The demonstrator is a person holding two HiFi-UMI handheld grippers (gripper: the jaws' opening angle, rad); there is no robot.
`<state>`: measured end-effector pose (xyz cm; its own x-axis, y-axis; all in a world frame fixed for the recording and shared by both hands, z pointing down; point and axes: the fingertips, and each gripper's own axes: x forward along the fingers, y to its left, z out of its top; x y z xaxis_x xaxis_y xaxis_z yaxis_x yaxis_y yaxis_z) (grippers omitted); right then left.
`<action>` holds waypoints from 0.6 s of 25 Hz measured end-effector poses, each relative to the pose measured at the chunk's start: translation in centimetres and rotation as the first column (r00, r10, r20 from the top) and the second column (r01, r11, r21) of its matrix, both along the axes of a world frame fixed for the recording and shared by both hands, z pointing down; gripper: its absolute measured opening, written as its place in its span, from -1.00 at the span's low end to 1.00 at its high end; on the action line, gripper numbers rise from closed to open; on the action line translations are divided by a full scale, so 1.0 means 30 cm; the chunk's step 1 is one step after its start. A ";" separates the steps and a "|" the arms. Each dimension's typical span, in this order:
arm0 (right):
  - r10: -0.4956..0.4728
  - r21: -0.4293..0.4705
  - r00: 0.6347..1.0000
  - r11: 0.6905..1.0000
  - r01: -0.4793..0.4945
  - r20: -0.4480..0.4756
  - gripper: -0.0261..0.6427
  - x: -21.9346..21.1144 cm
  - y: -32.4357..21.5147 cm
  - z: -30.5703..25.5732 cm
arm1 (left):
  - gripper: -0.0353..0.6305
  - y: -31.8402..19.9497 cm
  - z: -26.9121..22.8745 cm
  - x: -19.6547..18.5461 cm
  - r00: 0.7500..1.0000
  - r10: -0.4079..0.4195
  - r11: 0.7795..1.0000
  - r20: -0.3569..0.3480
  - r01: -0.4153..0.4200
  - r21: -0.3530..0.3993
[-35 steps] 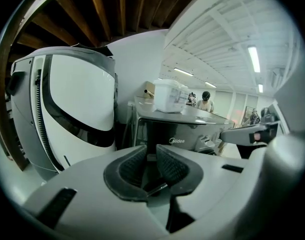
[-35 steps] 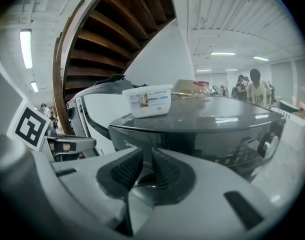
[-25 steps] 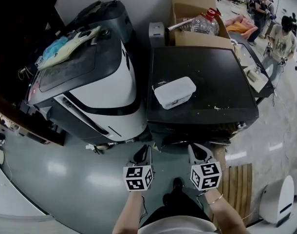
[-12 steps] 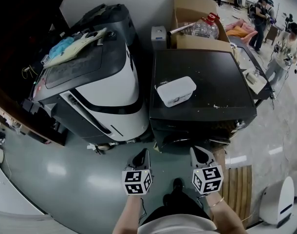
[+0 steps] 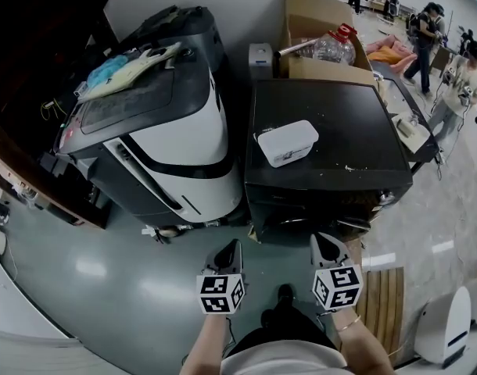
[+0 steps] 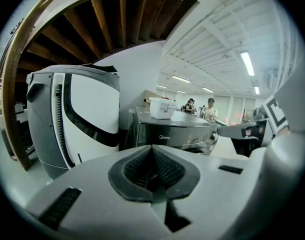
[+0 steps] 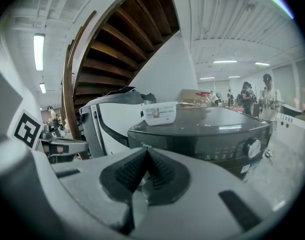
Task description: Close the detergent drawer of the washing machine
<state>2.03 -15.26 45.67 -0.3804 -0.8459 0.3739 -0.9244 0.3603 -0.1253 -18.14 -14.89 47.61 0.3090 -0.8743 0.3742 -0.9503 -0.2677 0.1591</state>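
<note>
At the bottom of the head view two bare forearms (image 5: pixel 209 344) are seen, each behind a gripper with a black-and-white marker cube; the left gripper (image 5: pixel 234 244) is clenched, its ribbed dark pads (image 6: pixel 142 166) having just been closing and now met with nothing between them; the right gripper (image 5: pixel 318 237) is likewise clenched, its pads (image 7: pixel 130 171) pressed together at the tips and empty. Both are held side by side over the glossy grey floor (image 5: pixel 98 287), apart from the machines ahead; a slatted wooden mat (image 5: pixel 383 303) is laid at the lower right. Just beyond the grippers, at centre right, the dark grey front-loading washing machine (image 5: pixel 340 116) is set; its round silver dial (image 7: pixel 252 146) is seen at the right of the front panel; the detergent drawer cannot be told apart on that panel, which reads as flush in both gripper views. A white rectangular lidded plastic box (image 5: pixel 285 142) is rested on the machine's top, towards its left. To the left, a tilted grey-and-white appliance (image 5: pixel 176 131) is stood just beside it, with a blue cloth (image 5: pixel 105 73) laid on top. Behind, an open brown cardboard box (image 5: pixel 317 30) is seen with a clear red-capped plastic bottle (image 5: pixel 332 45) in it; several people (image 5: pixel 426 33) are stood far off at the upper right.
</note>
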 end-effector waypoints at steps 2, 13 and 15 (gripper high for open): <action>-0.006 0.002 1.000 1.000 0.006 -0.004 -0.92 -0.005 0.006 -0.002 | -0.91 0.010 0.002 0.000 1.000 -0.001 1.000 -0.002 0.001 -0.002; -0.032 0.008 0.999 0.999 0.032 -0.009 -0.92 -0.033 0.028 -0.012 | -0.91 0.041 -0.014 -0.015 1.000 -0.013 1.000 0.003 0.013 0.008; -0.036 0.009 0.999 0.999 0.036 -0.012 -0.92 -0.036 0.030 -0.014 | -0.91 0.046 -0.013 -0.017 1.000 -0.014 1.000 0.002 0.014 0.007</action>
<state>0.94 -14.35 45.26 -0.4064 -0.8352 0.3706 -0.9121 0.3947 -0.1107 -18.67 -13.52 47.21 0.2956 -0.8813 0.3687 -0.9543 -0.2550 0.1555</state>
